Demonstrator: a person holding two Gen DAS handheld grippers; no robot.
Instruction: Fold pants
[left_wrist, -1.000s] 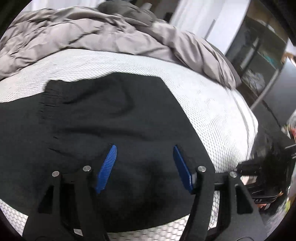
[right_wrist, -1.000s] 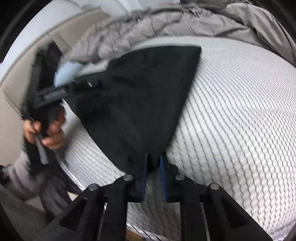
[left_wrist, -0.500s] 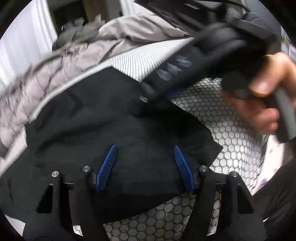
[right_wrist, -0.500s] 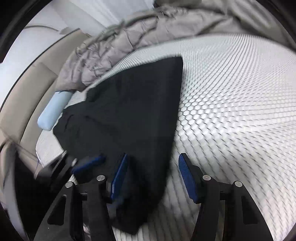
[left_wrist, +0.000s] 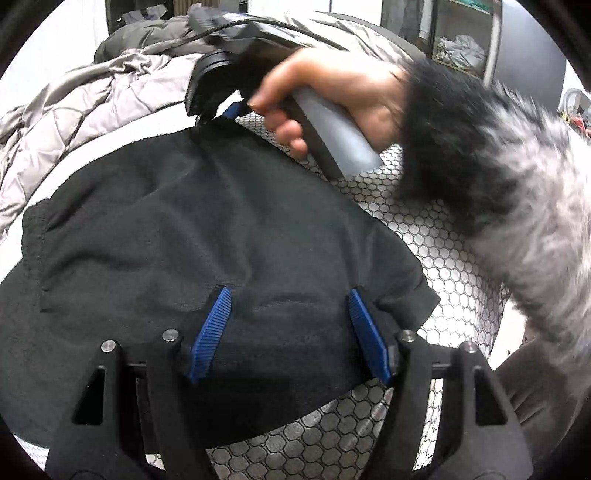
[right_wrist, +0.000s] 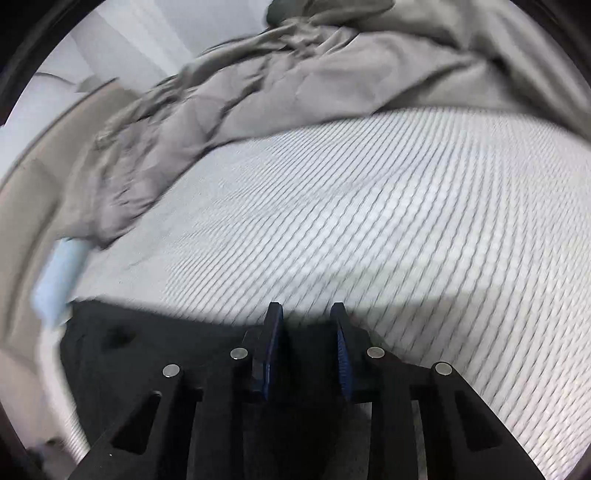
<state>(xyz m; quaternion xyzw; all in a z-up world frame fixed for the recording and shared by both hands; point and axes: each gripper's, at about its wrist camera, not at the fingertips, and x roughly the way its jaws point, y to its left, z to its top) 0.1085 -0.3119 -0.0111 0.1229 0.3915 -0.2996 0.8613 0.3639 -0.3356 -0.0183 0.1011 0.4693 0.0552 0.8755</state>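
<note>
Black pants (left_wrist: 184, 229) lie spread on a white mattress with a hexagon pattern (left_wrist: 443, 251). My left gripper (left_wrist: 291, 317) stands open low over their near part, its blue pads (left_wrist: 216, 332) wide apart on the cloth. A hand (left_wrist: 332, 85) holds my right gripper at the pants' far edge. In the right wrist view that gripper (right_wrist: 306, 325) is closing, with the edge of the pants (right_wrist: 147, 369) lying between its jaws and a gap still showing between the pads.
A crumpled grey quilt (left_wrist: 92, 99) (right_wrist: 295, 81) lies heaped along the far side of the mattress (right_wrist: 369, 221). A light blue item (right_wrist: 55, 280) lies at the left edge. A furry grey-and-black sleeve (left_wrist: 517, 166) fills the right; shelving (left_wrist: 461, 40) stands behind.
My right gripper let go of a pants corner, opened, swept across to another edge and is narrowing again. The hand holding it came into the left wrist view, which shifted and rolled.
</note>
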